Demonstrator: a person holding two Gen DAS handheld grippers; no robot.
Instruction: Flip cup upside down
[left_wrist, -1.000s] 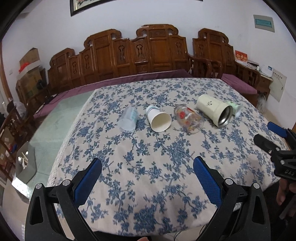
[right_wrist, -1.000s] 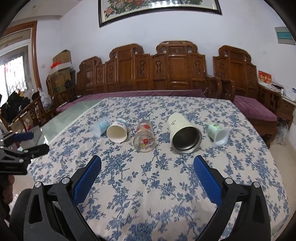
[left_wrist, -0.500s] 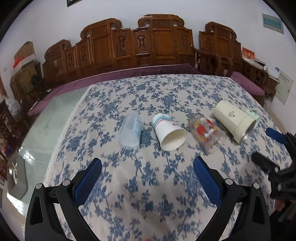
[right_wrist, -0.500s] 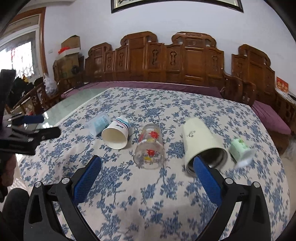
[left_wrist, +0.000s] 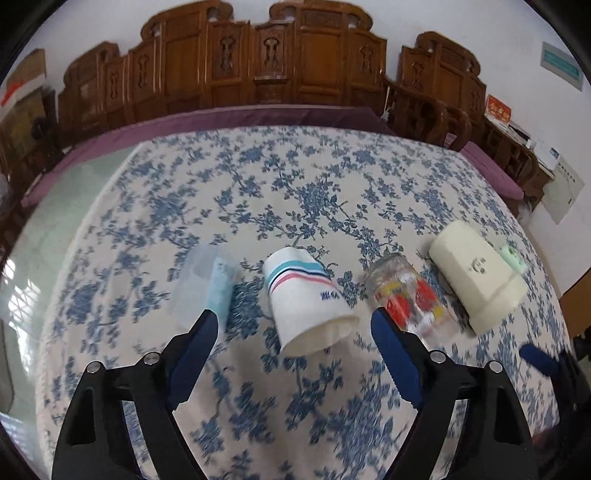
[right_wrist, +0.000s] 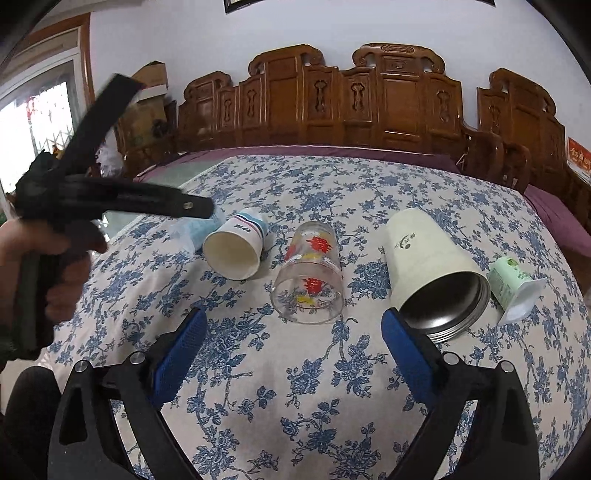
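The paper cup (left_wrist: 308, 301) is lying on its side just ahead of the left gripper (left_wrist: 295, 325), whose jaws are gaping wide, holding nothing; the right gripper (right_wrist: 293, 325) is gaping likewise, empty.

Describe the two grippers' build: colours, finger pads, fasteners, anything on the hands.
Both match: the left gripper and right gripper have matte black frames with triangular cut-outs, silver round screw heads at the joints, and two flat fingers faced with blue pads of a fine mesh-like texture. No cables or markings show. The hand on the left gripper's black handle is bare; any sleeve is unclear.
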